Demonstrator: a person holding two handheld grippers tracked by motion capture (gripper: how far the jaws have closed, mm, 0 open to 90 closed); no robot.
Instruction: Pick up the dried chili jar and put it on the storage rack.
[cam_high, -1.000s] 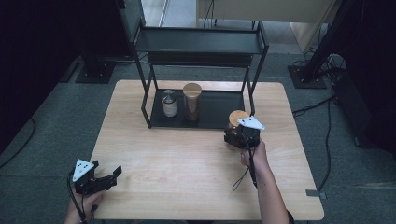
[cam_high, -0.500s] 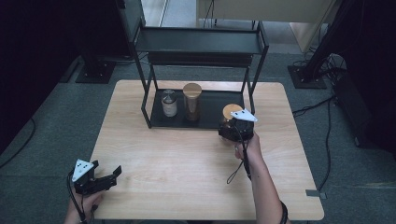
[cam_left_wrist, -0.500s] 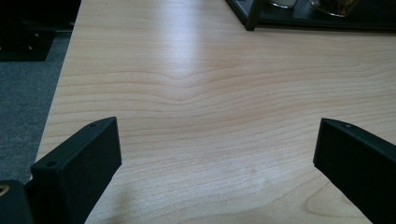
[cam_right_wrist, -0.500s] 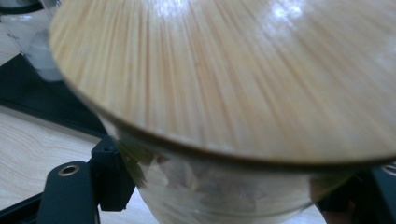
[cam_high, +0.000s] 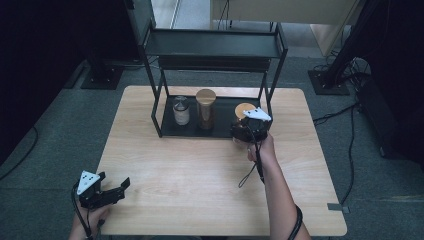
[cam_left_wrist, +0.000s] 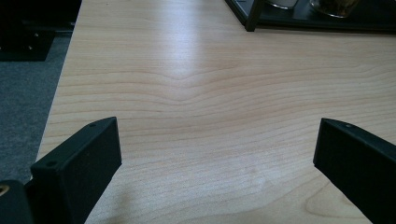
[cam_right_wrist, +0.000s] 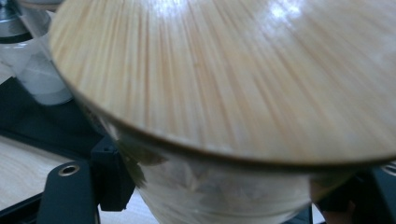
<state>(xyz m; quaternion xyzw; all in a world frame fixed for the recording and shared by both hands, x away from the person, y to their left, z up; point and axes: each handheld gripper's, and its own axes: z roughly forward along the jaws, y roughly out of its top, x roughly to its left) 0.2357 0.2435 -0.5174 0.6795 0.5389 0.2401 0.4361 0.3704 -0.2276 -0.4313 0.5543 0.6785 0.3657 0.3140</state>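
A light wooden table (cam_high: 190, 175) fills the centre of the frame on grey carpet (cam_high: 55, 150). A black metal rack (cam_high: 212, 47) stands at its far edge. Dark equipment lines the left and right edges, with cables (cam_high: 345, 112) trailing at right.

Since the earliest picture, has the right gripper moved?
Yes. The right gripper, shut on the wooden-lidded jar, has moved up the picture and leftward, toward the black rack's lower shelf.
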